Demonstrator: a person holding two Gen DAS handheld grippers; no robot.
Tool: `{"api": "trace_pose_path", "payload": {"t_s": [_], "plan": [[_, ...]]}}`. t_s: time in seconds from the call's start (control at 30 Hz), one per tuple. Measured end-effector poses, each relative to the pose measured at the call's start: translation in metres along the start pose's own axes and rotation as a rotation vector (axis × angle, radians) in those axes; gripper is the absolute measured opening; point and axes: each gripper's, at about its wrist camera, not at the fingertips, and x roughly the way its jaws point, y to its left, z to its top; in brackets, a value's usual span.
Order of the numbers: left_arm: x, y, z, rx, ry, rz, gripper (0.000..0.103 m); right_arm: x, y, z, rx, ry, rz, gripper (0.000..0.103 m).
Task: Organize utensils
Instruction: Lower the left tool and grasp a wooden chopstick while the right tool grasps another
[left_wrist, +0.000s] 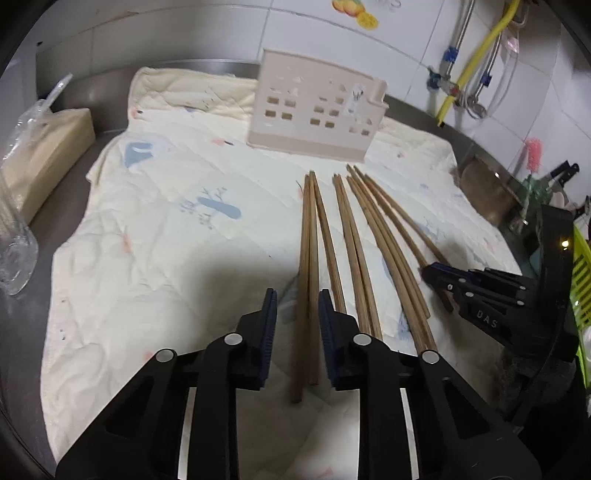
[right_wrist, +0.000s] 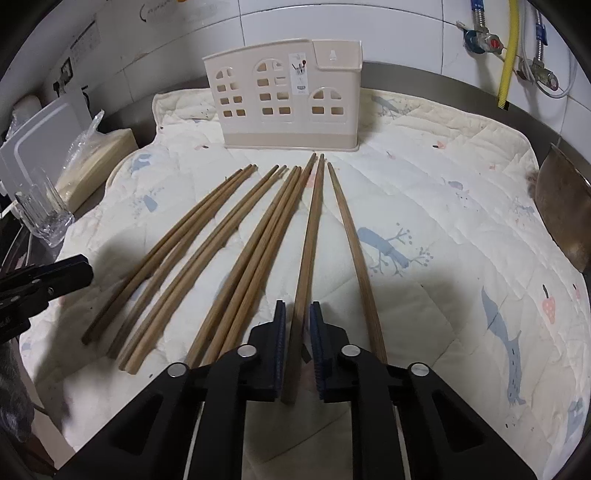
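Observation:
Several long wooden chopsticks lie in a fan on a pale quilted mat, also seen in the right wrist view. A beige plastic utensil holder stands at the mat's far edge, also in the right wrist view. My left gripper is open, its jaws on either side of the leftmost pair of chopsticks. My right gripper has its jaws close around a pair of chopsticks; I cannot tell if they pinch. It appears in the left wrist view too.
A tissue pack and a clear glass stand left of the mat. A white board leans at the far left. Pipes and a yellow hose run on the tiled wall. A green basket is at the right.

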Motion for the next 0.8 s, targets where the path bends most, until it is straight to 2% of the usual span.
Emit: {"api": "trace_pose_path", "payload": {"t_s": [0.17, 0.37, 0.6, 0.8], "plan": [[0.013, -0.003, 0.001, 0.012, 0.030, -0.015, 0.013, 0.001, -0.002, 0.000, 0.002, 0.003, -0.001, 0.008], [0.026, -0.002, 0.001, 0.022, 0.075, 0.023, 0.012, 0.001, -0.003, 0.000, -0.001, 0.002, -0.004, 0.008], [0.034, -0.007, 0.000, 0.022, 0.104, 0.024, 0.012, 0.000, -0.004, -0.002, 0.002, 0.000, -0.001, 0.008], [0.037, -0.011, 0.001, 0.039, 0.092, 0.047, 0.011, 0.001, -0.003, -0.003, -0.002, -0.006, -0.005, 0.008]]}}
